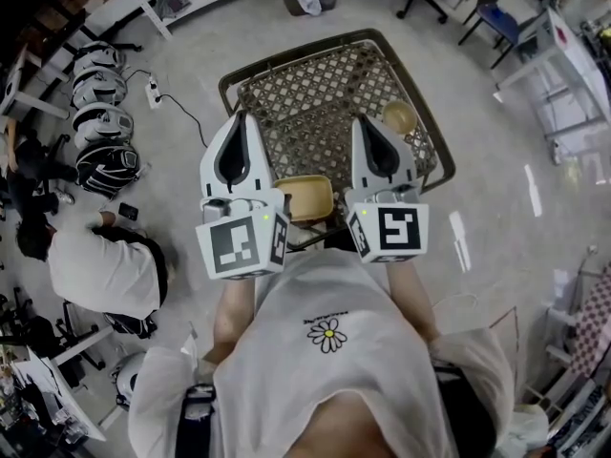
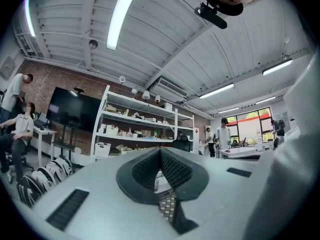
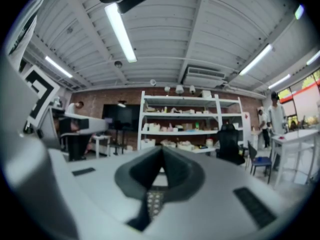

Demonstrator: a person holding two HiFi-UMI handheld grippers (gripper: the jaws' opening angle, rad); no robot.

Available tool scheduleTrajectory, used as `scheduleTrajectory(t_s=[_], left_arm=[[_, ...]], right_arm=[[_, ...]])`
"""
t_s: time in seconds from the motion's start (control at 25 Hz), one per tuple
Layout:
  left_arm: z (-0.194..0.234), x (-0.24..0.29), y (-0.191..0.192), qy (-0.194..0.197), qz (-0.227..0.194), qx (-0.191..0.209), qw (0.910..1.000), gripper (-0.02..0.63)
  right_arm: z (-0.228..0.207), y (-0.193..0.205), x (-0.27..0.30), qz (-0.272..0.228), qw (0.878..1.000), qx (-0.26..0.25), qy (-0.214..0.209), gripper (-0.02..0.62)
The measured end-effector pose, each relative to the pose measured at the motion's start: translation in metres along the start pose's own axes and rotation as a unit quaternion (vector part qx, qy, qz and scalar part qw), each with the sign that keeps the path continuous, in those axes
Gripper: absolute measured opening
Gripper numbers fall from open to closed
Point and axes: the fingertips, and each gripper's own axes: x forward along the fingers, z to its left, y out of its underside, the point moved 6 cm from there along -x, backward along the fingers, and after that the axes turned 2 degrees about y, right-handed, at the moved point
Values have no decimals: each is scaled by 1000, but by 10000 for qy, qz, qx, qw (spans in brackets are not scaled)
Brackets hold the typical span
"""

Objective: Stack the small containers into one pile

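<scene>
Head view, looking steeply down: the left hand-held gripper [image 1: 240, 118] and the right hand-held gripper [image 1: 362, 123] are held side by side in front of the person's chest, above the near edge of a brown woven lattice worktop [image 1: 305, 98]. Each carries its marker cube at the rear.

Left gripper view: the left hand-held gripper [image 2: 160, 152] has its two dark jaws pressed together at the tips, with nothing between them. Through the narrow slit lower down, only a strip of the lattice surface shows. The camera looks up at the white ribbed ceiling [image 2: 165, 39] and a white shelving unit [image 2: 142, 129].

Right gripper view: the right hand-held gripper [image 3: 161, 153] is likewise closed and empty, its jaws meeting in a single seam. It is also aimed upward, toward the same shelving [image 3: 180, 129].

Task objects: a square tan plastic container [image 1: 305, 197] sits at the near edge of the worktop. In the head view it lies between the two grippers, partly covered by them. A small round tan bowl [image 1: 399, 115] stands near the right edge of the worktop, well apart from the square container. Neither container is stacked, and neither is touched by a gripper.
</scene>
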Motion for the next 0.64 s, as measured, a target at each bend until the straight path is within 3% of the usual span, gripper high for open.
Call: scheduleTrajectory(t_s=[0.64], left_arm=[[-3,0,4,-41,43,118,9999,25]], right_arm=[[-9,4,-2,52,9999,81,72,31]])
